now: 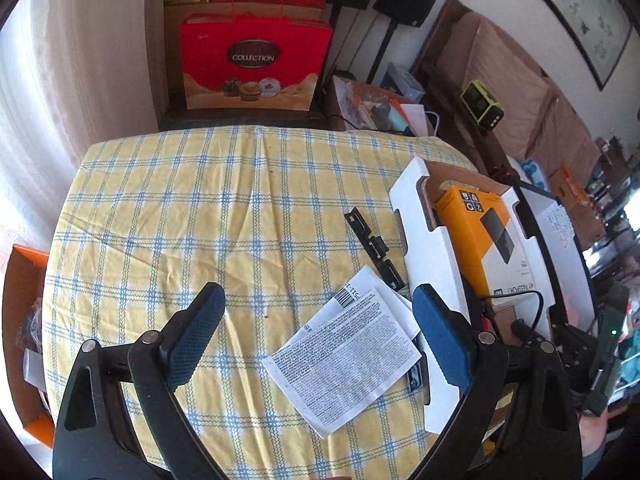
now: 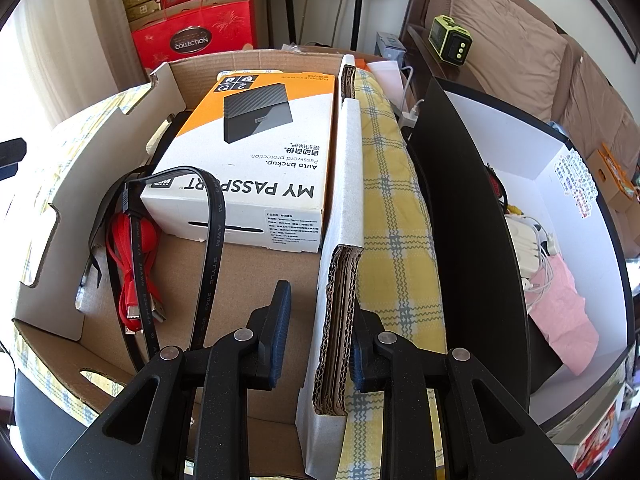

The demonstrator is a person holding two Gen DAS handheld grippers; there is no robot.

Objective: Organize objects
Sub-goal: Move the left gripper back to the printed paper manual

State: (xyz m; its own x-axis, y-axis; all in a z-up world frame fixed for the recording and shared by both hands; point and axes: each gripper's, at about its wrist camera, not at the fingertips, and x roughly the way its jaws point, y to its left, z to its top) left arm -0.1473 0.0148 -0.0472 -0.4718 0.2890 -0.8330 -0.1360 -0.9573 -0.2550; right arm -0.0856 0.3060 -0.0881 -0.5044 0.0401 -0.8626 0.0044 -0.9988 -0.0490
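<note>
Over a tabletop point(image 1: 160, 208) draped in yellow-and-blue checked cloth, the left gripper point(image 1: 320, 332) is hovering with its blue-padded jaws spread wide and holding nothing, a printed white paper leaflet point(image 1: 344, 364) lying on the cloth between them. Just beyond it, a slim black plastic bracket point(image 1: 374, 248) is lying beside the white-faced open cardboard box point(image 1: 432, 264). The right gripper point(image 2: 320, 332) is straddling that box's thick corrugated right wall point(image 2: 340, 264), one pad at each side, though whether it is actually pinching the wall cannot be told. Inside the box, an orange-and-white hard-drive carton point(image 2: 256, 152) is lying flat, with a flat black cable point(image 2: 212, 232) looping over its near corner and a bundled red cable point(image 2: 136, 264) resting beside it.
</note>
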